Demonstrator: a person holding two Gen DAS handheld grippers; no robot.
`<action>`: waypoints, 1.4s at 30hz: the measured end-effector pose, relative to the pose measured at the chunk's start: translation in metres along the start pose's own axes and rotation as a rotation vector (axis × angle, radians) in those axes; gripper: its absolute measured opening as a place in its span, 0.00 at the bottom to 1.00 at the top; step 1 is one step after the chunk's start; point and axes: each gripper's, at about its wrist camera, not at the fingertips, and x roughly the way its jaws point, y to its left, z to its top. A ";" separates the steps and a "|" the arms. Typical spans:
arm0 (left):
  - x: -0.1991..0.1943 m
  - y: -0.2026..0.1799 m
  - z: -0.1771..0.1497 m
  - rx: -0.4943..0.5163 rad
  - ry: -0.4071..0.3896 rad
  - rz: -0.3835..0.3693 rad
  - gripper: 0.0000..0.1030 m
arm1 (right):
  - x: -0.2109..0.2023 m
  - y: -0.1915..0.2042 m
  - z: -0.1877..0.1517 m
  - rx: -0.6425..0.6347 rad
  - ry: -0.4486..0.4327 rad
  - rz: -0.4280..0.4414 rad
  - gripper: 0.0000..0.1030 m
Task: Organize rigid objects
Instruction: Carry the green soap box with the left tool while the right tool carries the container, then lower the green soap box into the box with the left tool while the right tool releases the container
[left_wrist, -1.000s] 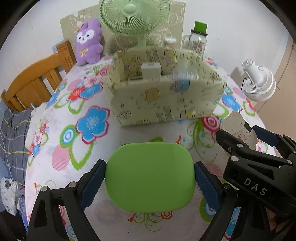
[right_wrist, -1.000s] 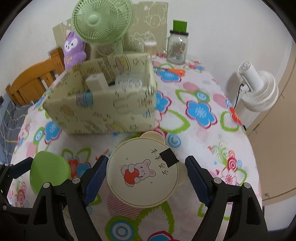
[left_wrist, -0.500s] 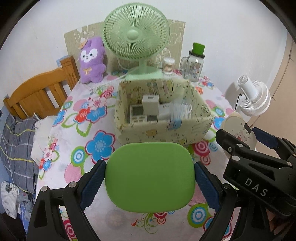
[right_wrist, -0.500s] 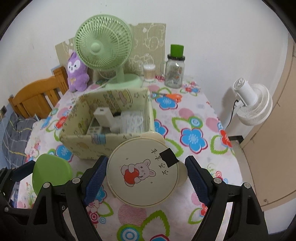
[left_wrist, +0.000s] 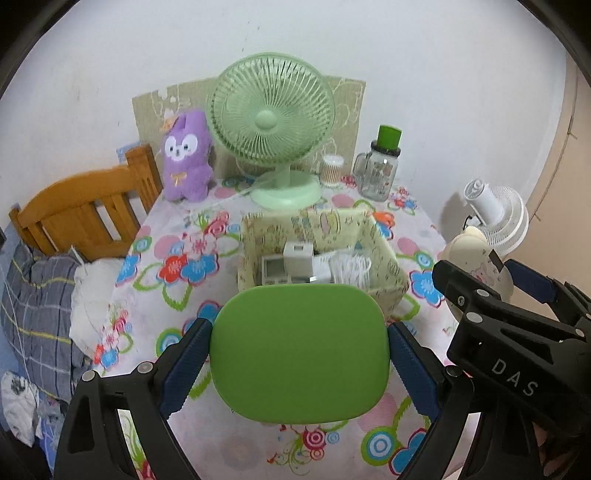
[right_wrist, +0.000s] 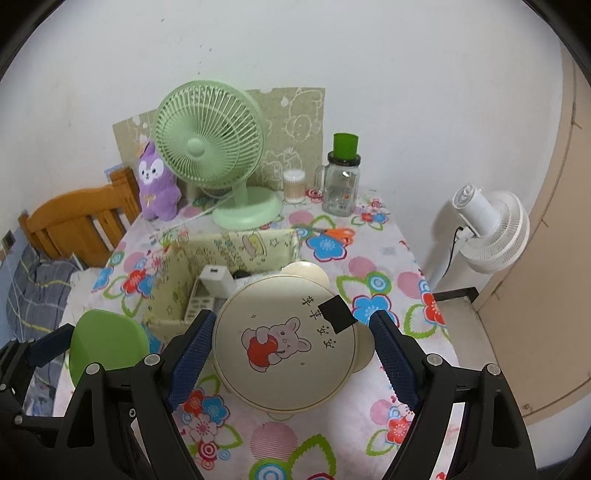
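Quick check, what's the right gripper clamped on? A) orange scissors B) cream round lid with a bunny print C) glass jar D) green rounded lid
B: the right gripper has both pads against the cream bunny lid; the green lid sits in the left gripper.

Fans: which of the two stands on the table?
The green fan, on its round base behind the storage box. The white fan stands off the table's right edge, beside the wall.
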 end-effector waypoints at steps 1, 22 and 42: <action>-0.002 0.000 0.002 0.004 -0.007 0.001 0.92 | -0.002 0.000 0.004 0.003 -0.006 -0.003 0.82; 0.022 0.021 0.048 0.038 -0.029 -0.109 0.92 | 0.019 0.010 0.041 0.091 -0.002 -0.042 0.83; 0.107 0.015 0.061 -0.015 0.085 0.011 0.92 | 0.127 0.012 0.060 -0.019 0.136 0.101 0.83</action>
